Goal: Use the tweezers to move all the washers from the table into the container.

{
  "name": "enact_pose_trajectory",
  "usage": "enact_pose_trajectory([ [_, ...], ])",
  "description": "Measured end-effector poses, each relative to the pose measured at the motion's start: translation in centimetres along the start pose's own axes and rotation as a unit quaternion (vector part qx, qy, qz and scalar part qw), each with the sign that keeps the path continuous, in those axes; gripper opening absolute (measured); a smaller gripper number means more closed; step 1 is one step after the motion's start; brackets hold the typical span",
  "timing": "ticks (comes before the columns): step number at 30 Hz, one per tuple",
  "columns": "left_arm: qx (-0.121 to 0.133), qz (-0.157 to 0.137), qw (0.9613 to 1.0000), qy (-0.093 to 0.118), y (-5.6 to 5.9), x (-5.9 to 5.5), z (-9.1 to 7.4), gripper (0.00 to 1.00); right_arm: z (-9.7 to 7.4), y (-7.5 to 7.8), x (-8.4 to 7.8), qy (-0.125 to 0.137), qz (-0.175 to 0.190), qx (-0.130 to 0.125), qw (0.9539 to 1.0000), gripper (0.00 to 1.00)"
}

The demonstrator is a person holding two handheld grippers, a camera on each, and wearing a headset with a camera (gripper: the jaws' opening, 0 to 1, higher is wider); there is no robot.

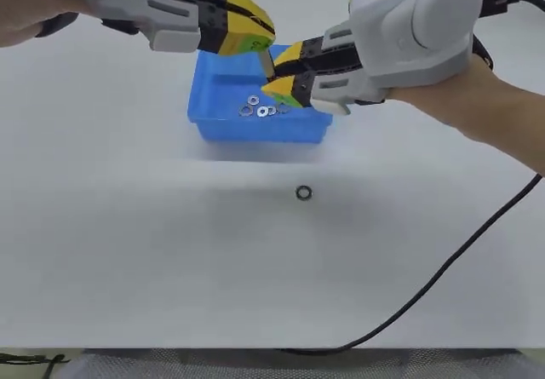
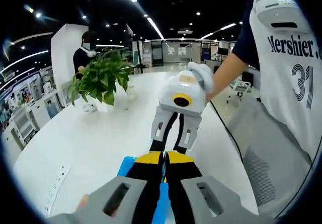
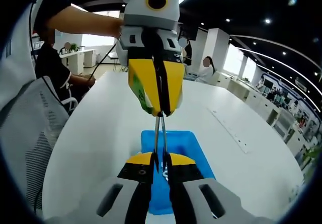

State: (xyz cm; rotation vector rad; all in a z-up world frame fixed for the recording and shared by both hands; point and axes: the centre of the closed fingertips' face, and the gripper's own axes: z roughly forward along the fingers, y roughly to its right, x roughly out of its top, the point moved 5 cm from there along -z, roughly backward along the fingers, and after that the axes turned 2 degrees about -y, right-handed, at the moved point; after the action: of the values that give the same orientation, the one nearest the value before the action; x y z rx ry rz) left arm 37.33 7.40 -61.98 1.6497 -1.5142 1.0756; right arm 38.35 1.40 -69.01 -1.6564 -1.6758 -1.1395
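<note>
A dark cable [image 1: 443,268] trails across the near right part of the white surface [image 1: 128,226]. Beyond it, one washer [image 1: 304,192] lies alone on the surface, just in front of the blue container [image 1: 213,128] and apart from it. Inside the container a small cluster of washers [image 1: 262,109] rests on the floor, near its front wall.

Both grippers hang above the container and face each other. The right gripper [image 1: 277,77] comes in from the right, held by a bare-armed hand, with its yellow tips over the cluster. In the right gripper view its two jaws stand very close together, and the thin metal legs of the tweezers [image 3: 157,128] pass down between them; they appear to press on the legs. I cannot tell whether the tweezer tips carry a washer.

The left gripper [image 1: 260,34] reaches in from the upper left, a little higher. Its yellow jaws are closed together on the upper end of the tweezers, which point down from it toward the container. In the left gripper view its own jaws sit tight against each other, with the blue of the container beneath them.

Farther back on the long surface stands a green plant [image 2: 103,78].
</note>
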Motion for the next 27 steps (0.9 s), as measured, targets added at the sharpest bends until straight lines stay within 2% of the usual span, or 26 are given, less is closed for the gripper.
enact_pose_trajectory([
  [6, 0.006, -0.009, 0.9999, 0.013, 1.1, 0.4, -0.2, 0.05, -0.8, -0.9, 0.2, 0.001, 0.002, -0.002, 1.0000, 0.11],
  [13, 0.003, -0.011, 0.9999, 0.013, 2.6, 0.6, 0.2, 0.05, -1.4, -2.2, 0.0, -0.003, -0.001, 0.004, 1.0000, 0.11],
  [20, -0.010, -0.020, 0.9997, 0.011, 4.1, 0.2, 1.0, 0.06, -1.6, -3.8, -0.8, -0.015, -0.003, 0.018, 0.9997, 0.11],
  [27, -0.026, -0.018, 0.9995, 0.005, 5.1, 0.1, 1.9, 0.06, -2.2, -5.2, -1.4, -0.017, 0.001, 0.028, 0.9995, 0.11],
])
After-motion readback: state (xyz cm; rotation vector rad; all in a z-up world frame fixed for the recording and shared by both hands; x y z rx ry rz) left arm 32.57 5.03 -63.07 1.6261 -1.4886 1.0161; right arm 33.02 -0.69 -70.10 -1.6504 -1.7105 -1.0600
